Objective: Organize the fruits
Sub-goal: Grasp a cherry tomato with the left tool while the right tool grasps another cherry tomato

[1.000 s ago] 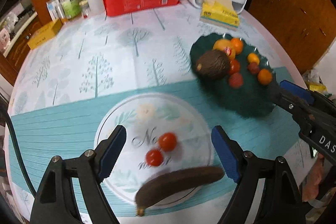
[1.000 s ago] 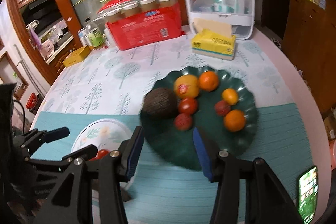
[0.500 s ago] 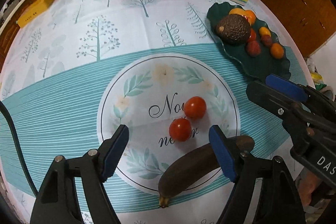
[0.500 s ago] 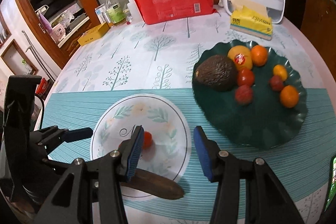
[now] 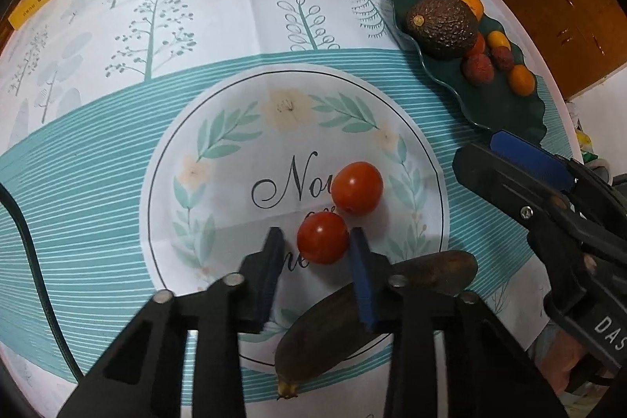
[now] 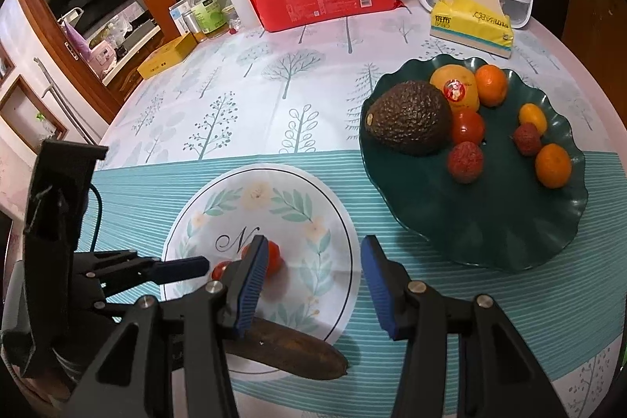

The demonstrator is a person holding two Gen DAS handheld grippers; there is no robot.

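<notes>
left gripper (image 5: 316, 257): jaws straddle the near tomato (image 5: 322, 237); right pad looks touching, left pad shows a thin gap. Grip just forming, not firm yet.
right gripper (image 6: 309, 285): fingers apart, nothing between them, hovering over the mat's near-right part, beside the banana (image 6: 290, 347).
tomato location: on the white floral circle (image 5: 235, 128) printed on the tablecloth, near its near edge. 2nd tomato (image 5: 357, 187) sits just behind, touching or nearly so.
tomato look: small, round, glossy red, smooth skin. Judged soft and slippery, rolls easily.
step in hand: judged as picking the near tomato to move it to the green plate (image 6: 509, 241) at the table's right side.
how to do it well: pads across the widest part, squeeze lightly, no crushing. Lift straight up so the 2nd tomato isn't nudged. Keep clear of the banana at the circle's near edge.
plate: avocado (image 6: 409, 116), oranges, lychees, 1 tomato already on it; free space at its near half.
</notes>
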